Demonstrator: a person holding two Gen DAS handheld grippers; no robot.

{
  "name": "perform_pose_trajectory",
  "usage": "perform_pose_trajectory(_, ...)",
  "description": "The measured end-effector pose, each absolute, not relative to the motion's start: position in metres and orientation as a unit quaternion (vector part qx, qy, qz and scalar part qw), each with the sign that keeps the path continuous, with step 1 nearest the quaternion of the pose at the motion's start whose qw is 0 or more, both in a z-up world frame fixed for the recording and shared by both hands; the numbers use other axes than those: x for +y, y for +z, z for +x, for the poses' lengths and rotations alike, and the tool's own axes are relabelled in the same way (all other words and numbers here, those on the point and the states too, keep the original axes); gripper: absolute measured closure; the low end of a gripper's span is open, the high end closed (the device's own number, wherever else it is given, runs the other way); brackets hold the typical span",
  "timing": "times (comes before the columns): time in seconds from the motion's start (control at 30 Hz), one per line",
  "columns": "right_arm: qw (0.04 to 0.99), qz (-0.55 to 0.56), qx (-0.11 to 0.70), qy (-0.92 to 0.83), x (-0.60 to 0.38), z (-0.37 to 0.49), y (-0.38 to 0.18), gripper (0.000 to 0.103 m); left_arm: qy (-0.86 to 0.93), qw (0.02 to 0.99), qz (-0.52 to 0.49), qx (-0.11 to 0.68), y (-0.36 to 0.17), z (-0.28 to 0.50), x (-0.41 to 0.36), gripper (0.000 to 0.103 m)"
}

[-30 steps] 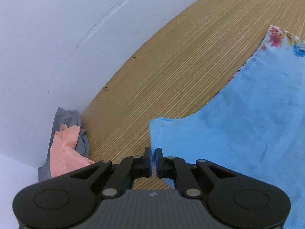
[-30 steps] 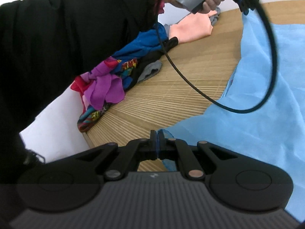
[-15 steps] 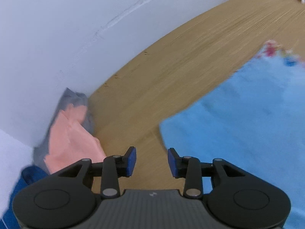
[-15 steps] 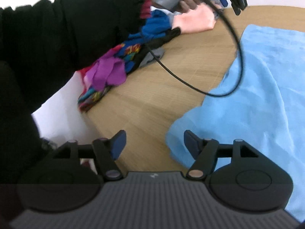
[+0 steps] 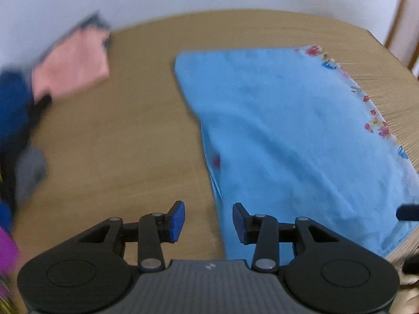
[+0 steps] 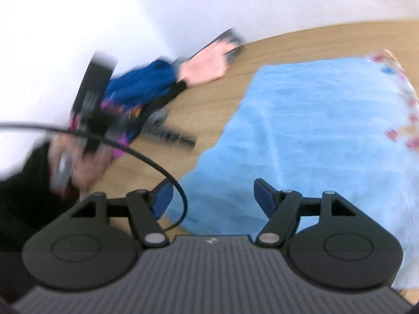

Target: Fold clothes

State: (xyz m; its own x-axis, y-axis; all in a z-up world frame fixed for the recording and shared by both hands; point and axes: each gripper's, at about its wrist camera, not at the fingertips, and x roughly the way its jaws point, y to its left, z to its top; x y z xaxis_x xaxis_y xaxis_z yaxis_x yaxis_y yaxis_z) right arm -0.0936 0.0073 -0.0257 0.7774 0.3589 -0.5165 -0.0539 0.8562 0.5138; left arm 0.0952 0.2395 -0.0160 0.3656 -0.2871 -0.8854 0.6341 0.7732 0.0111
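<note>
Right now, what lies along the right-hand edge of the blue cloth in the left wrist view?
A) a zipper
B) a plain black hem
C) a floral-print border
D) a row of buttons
C: the blue cloth has a white strip printed with small red, yellow and blue flowers running down that edge, and no buttons, zipper or black hem show there.

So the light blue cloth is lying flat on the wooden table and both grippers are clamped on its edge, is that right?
Not quite. The light blue cloth does lie flat on the wooden table, but neither gripper is clamped on it. The left wrist view shows the left gripper open, and the right wrist view shows the right gripper opening, its pads clear of the fabric.
</note>
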Motion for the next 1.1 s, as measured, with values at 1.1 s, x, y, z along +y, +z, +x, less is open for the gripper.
perform_pose_trajectory(1.1,0.914,0.031,0.403,-0.013,0.017,-0.044,-0.069,0.034,-0.264,0.826,0.155,0.473,-0.008,0.065,0.237,0.052)
